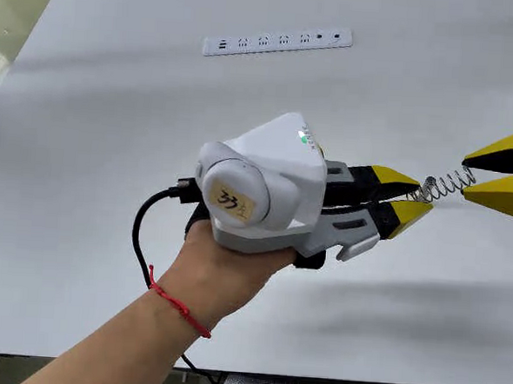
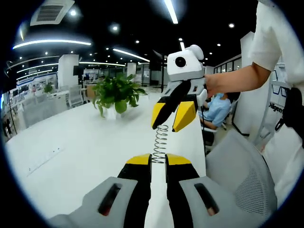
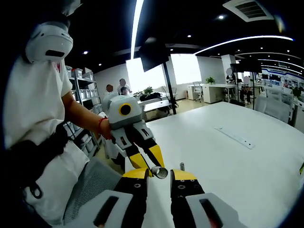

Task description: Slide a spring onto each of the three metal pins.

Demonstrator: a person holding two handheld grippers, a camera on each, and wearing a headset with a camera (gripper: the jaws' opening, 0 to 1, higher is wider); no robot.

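L gripper (image 1: 423, 195) tongs clamped on one spring (image 1: 446, 184) end; R gripper (image 1: 465, 176) tongs apart round the other. I see that gap best in R gripper view.

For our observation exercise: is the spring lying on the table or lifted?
Lifted: the spring spans from left gripper to right gripper, clear of the table.

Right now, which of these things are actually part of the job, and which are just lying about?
Part of the job:
- spring, spanning between the two grippers
- left gripper, shut on one end of it
- right gripper, at the other end

Just lying about:
- power strip on the white table
- potted plant
- mesh chair
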